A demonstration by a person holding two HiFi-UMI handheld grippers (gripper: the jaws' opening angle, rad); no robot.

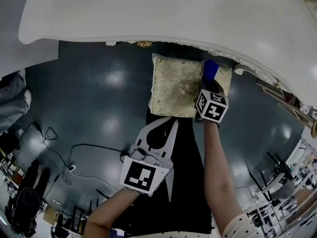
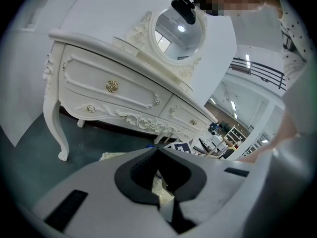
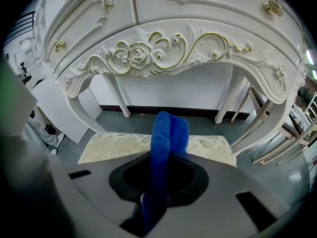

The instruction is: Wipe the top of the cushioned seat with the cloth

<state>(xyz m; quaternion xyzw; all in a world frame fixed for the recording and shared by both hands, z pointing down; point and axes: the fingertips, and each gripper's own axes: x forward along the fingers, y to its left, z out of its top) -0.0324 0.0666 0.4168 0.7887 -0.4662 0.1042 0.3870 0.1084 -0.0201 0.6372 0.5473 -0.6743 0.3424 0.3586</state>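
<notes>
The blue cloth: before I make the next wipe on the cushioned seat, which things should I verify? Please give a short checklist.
1. Right gripper shut on the cloth: ok.
2. Cloth over the cushioned seat, near its far edge: ok.
3. Cloth pressed onto the seat top: cannot tell.
4. Left gripper shut, empty, held off the seat on the near side: ok.
5. Room between the right gripper and the dressing table edge beyond it: cannot tell.

no readable text, labels, numbers or signs anywhere
</notes>
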